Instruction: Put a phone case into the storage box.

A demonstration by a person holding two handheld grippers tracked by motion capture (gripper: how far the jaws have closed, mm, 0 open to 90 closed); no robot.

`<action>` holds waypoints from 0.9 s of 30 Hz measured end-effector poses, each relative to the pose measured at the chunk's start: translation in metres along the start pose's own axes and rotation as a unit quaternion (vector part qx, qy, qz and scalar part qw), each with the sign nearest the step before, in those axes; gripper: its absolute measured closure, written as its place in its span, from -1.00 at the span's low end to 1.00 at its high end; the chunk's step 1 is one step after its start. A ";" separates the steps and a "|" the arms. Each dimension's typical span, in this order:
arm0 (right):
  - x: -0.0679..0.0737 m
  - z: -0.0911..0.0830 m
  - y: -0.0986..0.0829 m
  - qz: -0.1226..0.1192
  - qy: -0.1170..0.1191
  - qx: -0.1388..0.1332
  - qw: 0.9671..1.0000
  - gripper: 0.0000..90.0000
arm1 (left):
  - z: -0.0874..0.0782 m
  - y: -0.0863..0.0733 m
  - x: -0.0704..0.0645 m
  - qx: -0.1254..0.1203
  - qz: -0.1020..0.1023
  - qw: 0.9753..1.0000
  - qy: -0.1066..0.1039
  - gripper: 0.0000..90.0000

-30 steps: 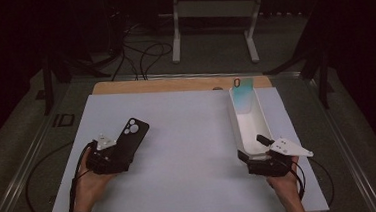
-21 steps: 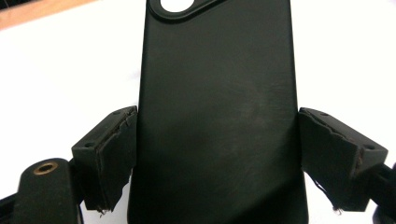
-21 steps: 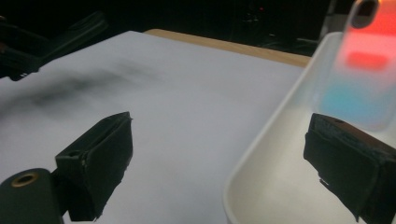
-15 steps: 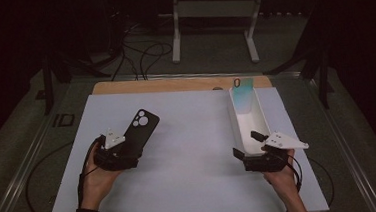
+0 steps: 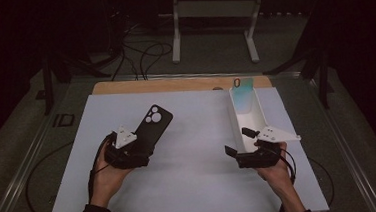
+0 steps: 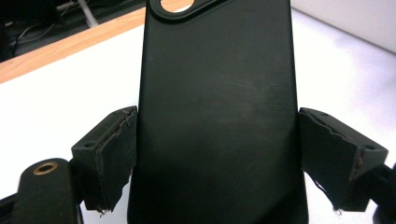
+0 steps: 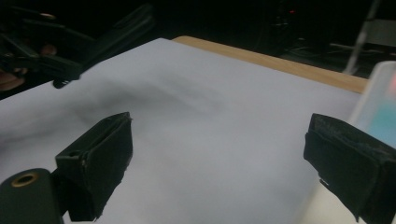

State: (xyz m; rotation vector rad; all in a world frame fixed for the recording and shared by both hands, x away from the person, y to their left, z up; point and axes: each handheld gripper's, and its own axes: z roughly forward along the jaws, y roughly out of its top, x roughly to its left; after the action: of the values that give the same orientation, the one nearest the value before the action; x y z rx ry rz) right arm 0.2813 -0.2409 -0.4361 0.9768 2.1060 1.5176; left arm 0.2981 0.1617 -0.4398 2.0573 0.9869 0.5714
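A black phone case (image 5: 153, 122) with round camera cut-outs juts forward and to the right from my left gripper (image 5: 138, 148), which is shut on its lower end. In the left gripper view the case (image 6: 217, 107) stands between the jaws, and both pads press on its long edges. My right gripper (image 5: 239, 142) is open beside the near end of a long white box (image 5: 262, 113), with nothing between its jaws (image 7: 219, 158). A phone with a teal-tinted back (image 5: 243, 94) lies in the far end of the box.
A white mat (image 5: 196, 185) covers the table, with a wooden strip (image 5: 174, 84) along its far edge. Behind the table are a white metal stand (image 5: 210, 29) and floor cables (image 5: 137, 54). The right gripper view has the box wall (image 7: 378, 107) at its right and the left gripper with its case (image 7: 93, 42) at upper left.
My left gripper has carried the phone case to the right over the mat. My right gripper has shifted a little to the left, staying open.
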 end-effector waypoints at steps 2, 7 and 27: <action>0.003 0.004 0.004 -0.005 0.004 0.004 1.000 -0.82 | 0.001 0.002 -0.004 -0.004 0.004 1.000 -0.005 -0.64; 0.009 0.015 0.014 -0.005 0.024 0.008 1.000 -0.82 | 0.004 0.009 -0.013 -0.013 0.018 1.000 -0.017 -0.64; 0.027 0.052 0.049 0.006 0.069 0.005 0.998 -0.81 | 0.009 0.022 -0.045 -0.043 0.060 0.995 -0.068 -0.64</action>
State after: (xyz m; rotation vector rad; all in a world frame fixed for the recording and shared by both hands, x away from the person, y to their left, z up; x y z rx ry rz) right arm 0.3123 -0.1776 -0.4060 0.9133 2.2060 1.6243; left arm 0.2870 0.1131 -0.4304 2.0592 0.7519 0.5180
